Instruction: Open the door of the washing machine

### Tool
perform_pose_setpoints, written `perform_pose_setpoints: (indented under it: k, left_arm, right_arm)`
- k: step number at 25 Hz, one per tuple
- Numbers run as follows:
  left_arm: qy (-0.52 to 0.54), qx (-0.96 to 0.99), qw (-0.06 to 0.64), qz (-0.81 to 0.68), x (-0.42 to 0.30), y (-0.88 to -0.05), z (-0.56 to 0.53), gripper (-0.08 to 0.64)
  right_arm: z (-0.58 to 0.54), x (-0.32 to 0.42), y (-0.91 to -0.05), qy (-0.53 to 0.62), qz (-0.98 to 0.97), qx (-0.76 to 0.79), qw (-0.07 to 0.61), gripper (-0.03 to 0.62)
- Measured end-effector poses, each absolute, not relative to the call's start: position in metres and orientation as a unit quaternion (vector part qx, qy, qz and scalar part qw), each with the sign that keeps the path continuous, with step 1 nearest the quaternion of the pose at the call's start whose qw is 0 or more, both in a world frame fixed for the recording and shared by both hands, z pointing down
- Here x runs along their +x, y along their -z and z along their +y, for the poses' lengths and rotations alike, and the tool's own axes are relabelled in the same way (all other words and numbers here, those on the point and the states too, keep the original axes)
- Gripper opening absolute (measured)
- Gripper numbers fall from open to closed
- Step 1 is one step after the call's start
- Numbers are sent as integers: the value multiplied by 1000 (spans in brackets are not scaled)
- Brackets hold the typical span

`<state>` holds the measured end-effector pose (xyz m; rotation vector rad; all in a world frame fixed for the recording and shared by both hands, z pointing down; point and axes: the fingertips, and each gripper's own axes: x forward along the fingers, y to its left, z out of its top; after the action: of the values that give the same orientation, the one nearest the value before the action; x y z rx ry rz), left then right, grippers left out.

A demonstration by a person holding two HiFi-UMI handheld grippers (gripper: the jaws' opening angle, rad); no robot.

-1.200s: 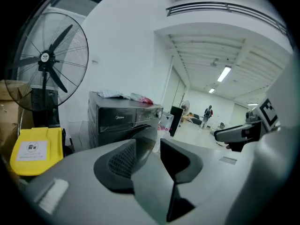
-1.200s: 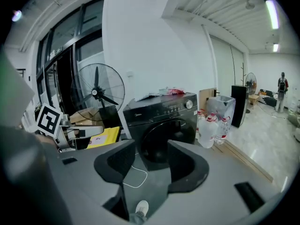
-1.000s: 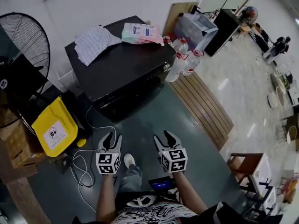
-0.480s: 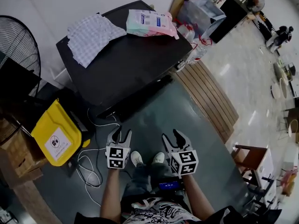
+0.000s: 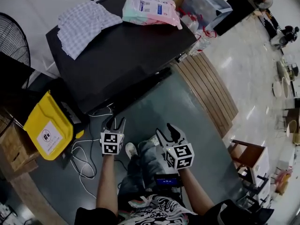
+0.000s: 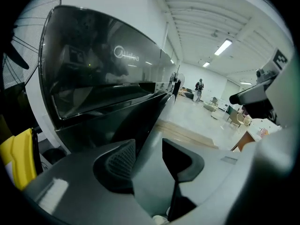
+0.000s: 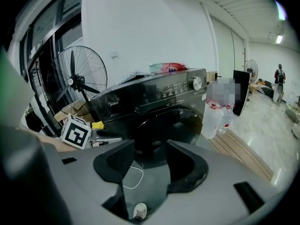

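The black washing machine [image 5: 122,46] stands ahead of me, seen from above in the head view. Its round dark door [image 7: 164,128] faces me in the right gripper view, below the control panel with a knob [image 7: 197,82]. My left gripper [image 5: 114,123] hangs low near the machine's front left corner; its jaws are opening with nothing between them [image 6: 147,146], and the machine's glossy front [image 6: 103,83] fills that view. My right gripper [image 5: 165,131] is open and empty [image 7: 150,149], further back from the door.
A checked cloth [image 5: 84,22] and a pink-and-teal packet [image 5: 150,8] lie on the machine's top. A yellow container [image 5: 47,130] and white cable [image 5: 82,165] sit at the left. A slatted wooden board [image 5: 206,93] and water bottles [image 7: 218,116] are at the right.
Both grippers have sunk and come nearer the machine's front. The left one moved more, toward the lower left corner. The machine now looms larger in the head view.
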<state>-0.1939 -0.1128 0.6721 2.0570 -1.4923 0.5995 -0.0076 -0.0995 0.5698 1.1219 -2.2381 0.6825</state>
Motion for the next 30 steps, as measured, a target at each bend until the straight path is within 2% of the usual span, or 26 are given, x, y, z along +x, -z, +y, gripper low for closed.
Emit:
perform_pose_setpoints:
  k: [14, 17, 24, 30]
  left_arm:
    - [-259, 753, 277, -538, -185, -738, -138, 193]
    - [-269, 756, 270, -532, -182, -742, -147, 148]
    - [-300, 766, 243, -515, -177, -741, -149, 126]
    - [-311, 755, 252, -520, -178, -745, -144, 122]
  right_arm:
    - [-88, -3, -612, -277, -832, 380, 293, 213]
    - [-84, 2, -617, -280, -830, 379, 298, 210]
    - [-86, 15, -624, -284, -824, 390, 299, 189]
    - [-84, 9, -625, -292, -826, 380, 296, 187]
